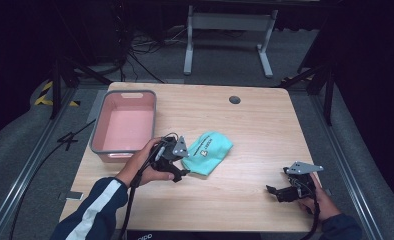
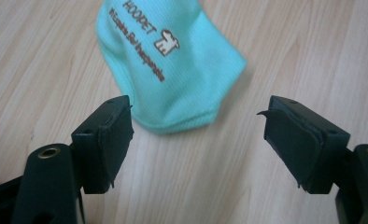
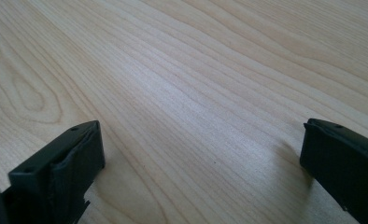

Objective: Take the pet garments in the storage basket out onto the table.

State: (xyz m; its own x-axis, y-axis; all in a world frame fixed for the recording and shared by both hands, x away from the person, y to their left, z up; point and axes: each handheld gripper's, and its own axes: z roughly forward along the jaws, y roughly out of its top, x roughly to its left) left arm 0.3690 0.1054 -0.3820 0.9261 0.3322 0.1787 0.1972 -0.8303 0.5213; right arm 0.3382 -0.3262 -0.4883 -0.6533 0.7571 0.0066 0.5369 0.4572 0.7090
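Observation:
A folded turquoise cloth [image 1: 208,151] with brown lettering lies flat on the wooden table [image 1: 245,125], a little left of the middle. My left gripper [image 1: 181,173] hovers just off the cloth's near-left edge, held by a hand in a dark sleeve with a white stripe. In the left gripper view the cloth [image 2: 168,60] lies ahead of the jaws, which stand wide apart with nothing between them [image 2: 196,140]. My right gripper [image 1: 275,192] rests low at the table's front right, open, with bare wood between its jaws [image 3: 201,158].
A pink tub with a grey rim [image 1: 125,122] stands at the table's left, with nothing in it. A round cable hole [image 1: 234,99] sits near the far edge. Beyond the table are a white desk frame [image 1: 230,35] and floor cables.

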